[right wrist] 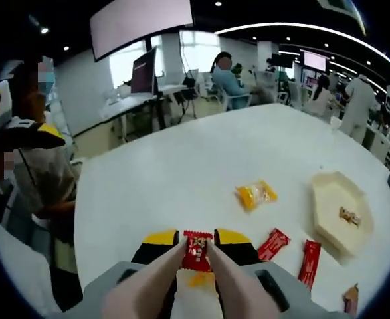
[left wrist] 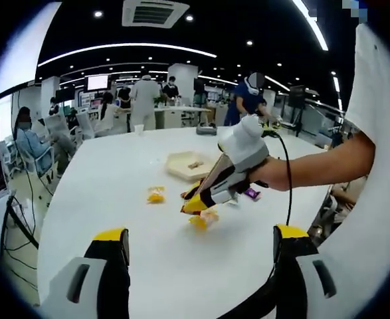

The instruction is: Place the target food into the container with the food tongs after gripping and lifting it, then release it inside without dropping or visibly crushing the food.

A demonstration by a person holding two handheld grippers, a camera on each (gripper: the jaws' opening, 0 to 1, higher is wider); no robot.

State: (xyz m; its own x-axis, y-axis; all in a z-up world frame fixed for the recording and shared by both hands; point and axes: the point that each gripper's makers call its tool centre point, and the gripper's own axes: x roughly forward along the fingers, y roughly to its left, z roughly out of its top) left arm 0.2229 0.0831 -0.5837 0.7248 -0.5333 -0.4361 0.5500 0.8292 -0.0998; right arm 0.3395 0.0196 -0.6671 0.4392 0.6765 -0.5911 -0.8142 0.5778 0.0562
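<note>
On the broad white counter [right wrist: 181, 179], the pale hexagonal tray [right wrist: 341, 206] sits well apart from the right tool [right wrist: 196, 247]. The left tool [left wrist: 201, 242] hangs released. Cream tongs [right wrist: 175, 272] in the right tool pinch a red wrapped candy [right wrist: 196, 251].

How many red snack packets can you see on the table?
3: one pinched in tongs between the right hand-held gripper tips, two lying beside the tray. Others may be hidden.

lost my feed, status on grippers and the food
Right gripper, tongs in its jaws, shut on small red snack packet, low over white table. Left gripper open, idle. Beige hexagonal tray ahead; red stick packets between.
</note>
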